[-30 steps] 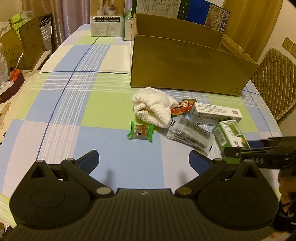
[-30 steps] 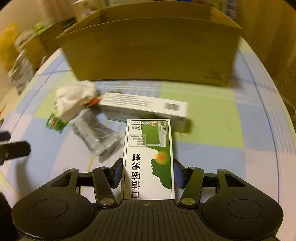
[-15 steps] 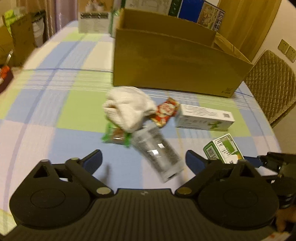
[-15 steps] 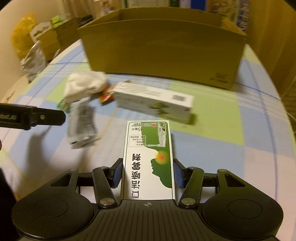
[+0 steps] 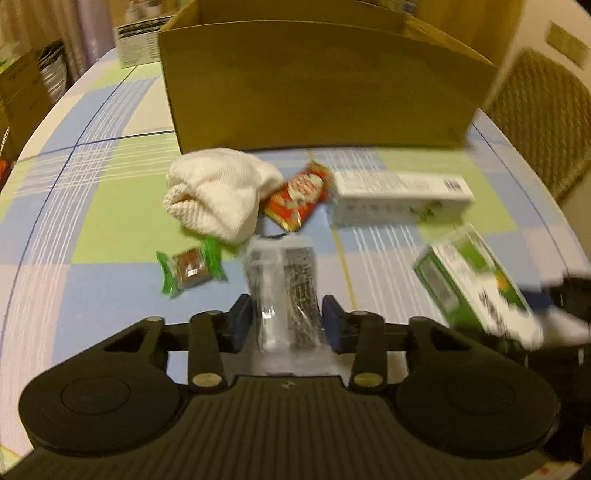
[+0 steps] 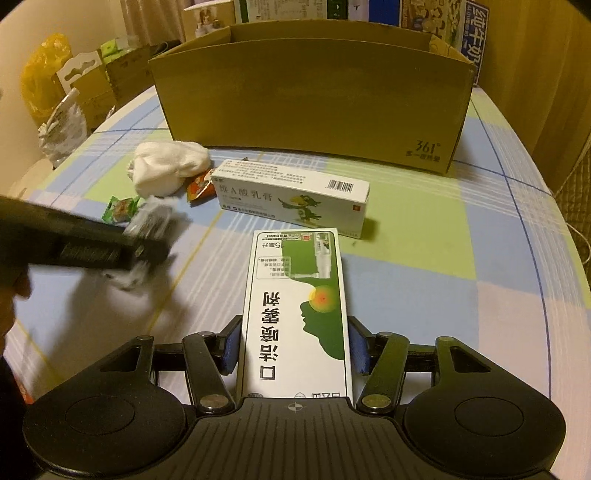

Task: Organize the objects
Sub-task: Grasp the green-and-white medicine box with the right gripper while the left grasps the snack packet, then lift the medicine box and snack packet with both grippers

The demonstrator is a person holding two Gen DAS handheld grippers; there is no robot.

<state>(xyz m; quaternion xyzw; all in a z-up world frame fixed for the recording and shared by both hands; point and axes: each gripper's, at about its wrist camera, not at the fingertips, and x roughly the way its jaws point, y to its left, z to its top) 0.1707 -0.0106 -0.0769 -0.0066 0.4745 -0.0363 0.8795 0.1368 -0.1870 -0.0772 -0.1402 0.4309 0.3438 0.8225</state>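
Note:
My left gripper (image 5: pixel 287 318) is shut on a clear plastic packet (image 5: pixel 283 280) with dark print, just off the checked tablecloth. My right gripper (image 6: pixel 293 345) is shut on a green and white spray box (image 6: pixel 297 310), held above the table; that box (image 5: pixel 476 284) shows blurred at the right of the left wrist view. An open cardboard box (image 6: pixel 314 92) stands behind. In front of it lie a white sock (image 5: pixel 218 190), a red snack packet (image 5: pixel 297 197), a green-wrapped candy (image 5: pixel 190 267) and a long white ointment box (image 6: pixel 291 194).
A woven chair (image 5: pixel 543 118) stands past the table's right edge. Cartons and bags (image 6: pixel 74 88) crowd the floor to the left, and printed boxes (image 6: pixel 436 18) stand behind the cardboard box. The tablecloth (image 6: pixel 424 258) shows bare squares at right.
My left gripper has moved forward and shut on the clear packet, which was lying loose on the table. My right gripper keeps the spray box and has turned slightly left.

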